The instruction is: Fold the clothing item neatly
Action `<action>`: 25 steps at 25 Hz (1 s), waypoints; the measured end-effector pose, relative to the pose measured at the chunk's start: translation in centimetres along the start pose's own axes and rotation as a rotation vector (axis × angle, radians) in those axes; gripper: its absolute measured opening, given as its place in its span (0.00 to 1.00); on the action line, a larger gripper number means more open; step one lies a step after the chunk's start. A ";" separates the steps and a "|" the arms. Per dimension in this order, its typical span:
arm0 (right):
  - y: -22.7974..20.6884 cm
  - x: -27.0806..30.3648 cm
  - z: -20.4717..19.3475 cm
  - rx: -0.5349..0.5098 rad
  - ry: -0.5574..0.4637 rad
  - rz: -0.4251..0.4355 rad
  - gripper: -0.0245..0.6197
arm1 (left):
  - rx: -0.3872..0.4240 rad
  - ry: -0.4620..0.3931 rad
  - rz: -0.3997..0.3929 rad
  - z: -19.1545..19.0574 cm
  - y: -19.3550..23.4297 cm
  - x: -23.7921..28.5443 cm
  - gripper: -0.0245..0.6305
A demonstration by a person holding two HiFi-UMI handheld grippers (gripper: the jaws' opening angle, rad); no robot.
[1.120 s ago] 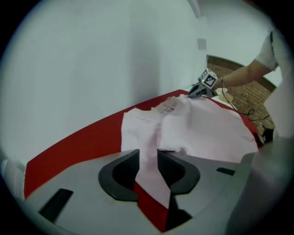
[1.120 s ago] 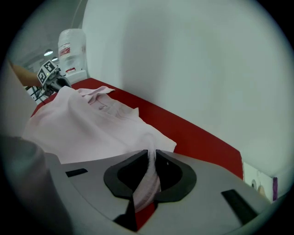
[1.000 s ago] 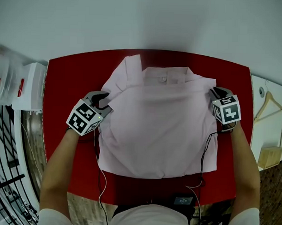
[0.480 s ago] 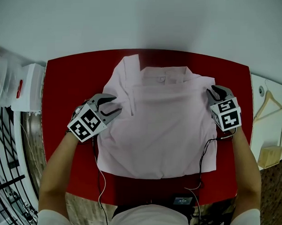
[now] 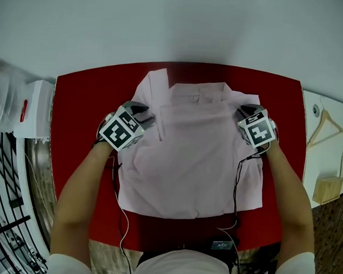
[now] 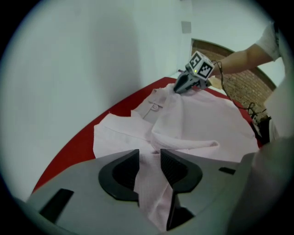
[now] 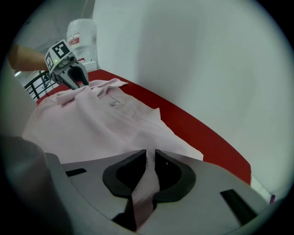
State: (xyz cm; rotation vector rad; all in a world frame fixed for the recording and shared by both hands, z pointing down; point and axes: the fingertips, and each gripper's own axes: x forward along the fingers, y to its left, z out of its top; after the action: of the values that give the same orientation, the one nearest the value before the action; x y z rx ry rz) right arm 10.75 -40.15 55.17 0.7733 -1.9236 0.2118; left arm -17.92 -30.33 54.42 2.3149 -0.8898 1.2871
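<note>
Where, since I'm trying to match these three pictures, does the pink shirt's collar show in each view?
Head view: the collar is at top centre, at the far end of the pink shirt.
Left gripper view: the collar is near the middle, beyond the jaws.
Right gripper view: the collar is left of centre, in the upper half.
Shared landmark: the red table under the shirt.

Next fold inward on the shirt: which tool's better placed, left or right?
Left, probably: the left tool pinches a full fold of the shirt; right tool has only a thin edge, its jaws just eased wider.
</note>
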 end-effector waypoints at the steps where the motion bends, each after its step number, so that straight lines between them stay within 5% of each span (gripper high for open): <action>1: 0.2 0.1 -0.2 -0.011 0.016 0.002 0.13 | 0.002 0.038 -0.005 -0.7 0.0 0.3 0.24; 3: 0.5 0.0 -0.2 -0.036 0.028 0.012 0.09 | -0.017 0.079 -0.005 -1.9 0.4 0.3 0.07; 9: -1.1 -1.5 0.5 0.018 -0.051 -0.004 0.07 | -0.342 -0.135 0.169 -3.7 6.2 -4.3 0.06; 15: -3.8 -2.6 -1.4 0.134 -0.078 -0.055 0.07 | -0.696 -0.311 0.384 -9.5 12.0 -9.8 0.05; 22: -4.8 -2.7 -1.8 0.184 -0.094 -0.084 0.07 | -0.702 -0.296 0.412 -11.5 12.7 -9.4 0.05; 25: -6.1 -2.6 -1.9 0.190 -0.100 -0.177 0.06 | -0.698 -0.271 0.447 -11.9 13.4 -9.0 0.06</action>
State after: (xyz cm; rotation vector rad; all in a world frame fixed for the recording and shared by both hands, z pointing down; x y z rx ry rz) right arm 16.60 -42.95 52.71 1.0930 -1.9345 0.2536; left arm -37.88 -30.34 53.06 1.7925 -1.6964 0.6267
